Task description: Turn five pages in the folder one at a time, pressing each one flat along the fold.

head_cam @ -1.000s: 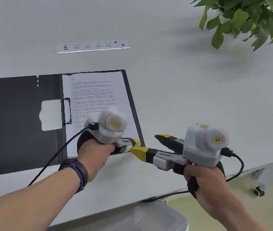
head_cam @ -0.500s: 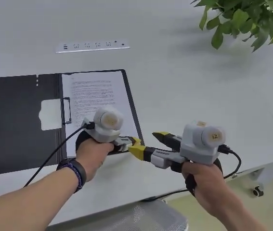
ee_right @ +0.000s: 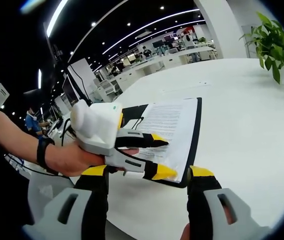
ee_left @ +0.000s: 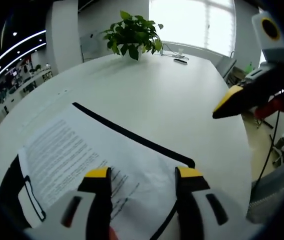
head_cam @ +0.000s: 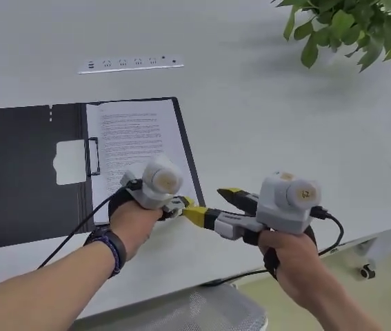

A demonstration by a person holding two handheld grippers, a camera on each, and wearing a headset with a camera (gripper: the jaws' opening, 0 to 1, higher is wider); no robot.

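Left tongs (ee_left: 143, 176): jaws well apart, nothing between them. They hang over the near right corner of the page (ee_left: 76, 155). Contact with the paper cannot be told.

Right tongs (head_cam: 212, 204): jaws also apart, empty. They are over bare bench (head_cam: 264, 124) just right of the folder (head_cam: 23, 186). Tips point left toward the left tongs, near them but apart.

The folder lies open on the near left of the bench. Its black cover is to the left and the printed page is on the right half, under a clip (head_cam: 93, 157) at the spine. A white card (head_cam: 71, 163) sits on the black cover beside the clip.

Around: a power strip (head_cam: 132, 65) lies far of the folder and a plant (head_cam: 350, 27) stands at far right, both well apart from the work.

Views: in the head view the left jaws are mostly hidden behind the gripper body. The right gripper view shows them from the side, both spread, one over the page corner. The left gripper view shows one yellow tip of the right tongs at its right.
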